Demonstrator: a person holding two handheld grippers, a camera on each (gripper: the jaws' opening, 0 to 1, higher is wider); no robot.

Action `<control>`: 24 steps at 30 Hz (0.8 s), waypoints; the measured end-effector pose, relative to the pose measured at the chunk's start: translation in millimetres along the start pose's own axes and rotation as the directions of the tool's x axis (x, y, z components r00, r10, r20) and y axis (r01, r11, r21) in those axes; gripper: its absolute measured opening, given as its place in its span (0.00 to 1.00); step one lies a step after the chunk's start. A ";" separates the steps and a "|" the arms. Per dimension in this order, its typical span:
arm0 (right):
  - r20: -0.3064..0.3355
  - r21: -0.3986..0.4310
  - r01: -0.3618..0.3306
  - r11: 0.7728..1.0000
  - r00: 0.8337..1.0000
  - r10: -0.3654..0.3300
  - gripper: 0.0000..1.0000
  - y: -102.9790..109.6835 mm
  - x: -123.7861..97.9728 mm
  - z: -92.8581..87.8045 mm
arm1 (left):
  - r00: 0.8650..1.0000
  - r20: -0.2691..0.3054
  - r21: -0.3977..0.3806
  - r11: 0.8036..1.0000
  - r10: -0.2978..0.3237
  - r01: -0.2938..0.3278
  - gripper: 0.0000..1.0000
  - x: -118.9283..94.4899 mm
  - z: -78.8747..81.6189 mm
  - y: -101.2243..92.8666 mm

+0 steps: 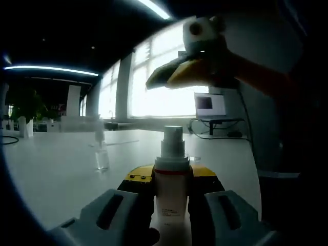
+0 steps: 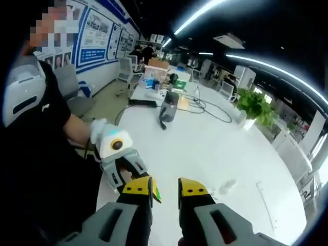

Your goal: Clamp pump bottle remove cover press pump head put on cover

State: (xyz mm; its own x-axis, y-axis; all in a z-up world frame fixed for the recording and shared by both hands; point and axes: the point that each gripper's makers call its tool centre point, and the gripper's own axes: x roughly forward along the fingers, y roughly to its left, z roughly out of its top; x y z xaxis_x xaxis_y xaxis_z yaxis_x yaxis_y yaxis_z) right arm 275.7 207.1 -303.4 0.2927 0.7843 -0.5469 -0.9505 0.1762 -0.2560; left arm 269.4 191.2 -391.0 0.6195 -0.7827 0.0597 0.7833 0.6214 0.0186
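A white pump bottle (image 1: 170, 190) stands upright between my left gripper's jaws, its pump head (image 1: 172, 139) bare at the top. My left gripper (image 1: 171, 177) is shut on the bottle's body. A clear cover (image 1: 101, 154) stands on the white table (image 1: 56, 174), to the left of and beyond the bottle. My right gripper (image 1: 177, 76) hovers above the pump head with its yellow tips pointing left. In the right gripper view, my right gripper (image 2: 166, 190) shows a narrow gap with nothing in it. Just below and to its left, a gloved hand holds the left gripper (image 2: 128, 171).
A laptop (image 1: 210, 105) with cables sits at the table's far edge by bright windows. In the right gripper view, a dark bag (image 2: 169, 108), cables and boxes lie at the far end of the table (image 2: 220, 148). A potted plant (image 2: 254, 106) stands to the right.
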 end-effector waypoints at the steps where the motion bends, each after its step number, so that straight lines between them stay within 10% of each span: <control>1: 0.001 0.007 0.012 1.000 1.000 -0.012 0.15 -1.9 -0.9 -1.2 | 1.000 0.000 0.000 1.000 0.000 0.000 0.15 -0.1 0.0 0.0; 24: 0.151 0.148 0.233 0.961 0.955 -0.255 0.16 -22.1 -31.8 -8.3 | 1.000 0.000 0.004 1.000 0.002 -0.002 0.15 -0.1 1.0 -1.8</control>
State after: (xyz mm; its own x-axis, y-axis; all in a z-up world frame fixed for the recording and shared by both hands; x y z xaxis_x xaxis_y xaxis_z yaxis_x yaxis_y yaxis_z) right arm 288.2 173.3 -287.0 0.5063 0.7939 -0.3367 -0.8606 0.4402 -0.2561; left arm 267.9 190.3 -390.1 0.6213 -0.7813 0.0598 0.7816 0.6233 0.0228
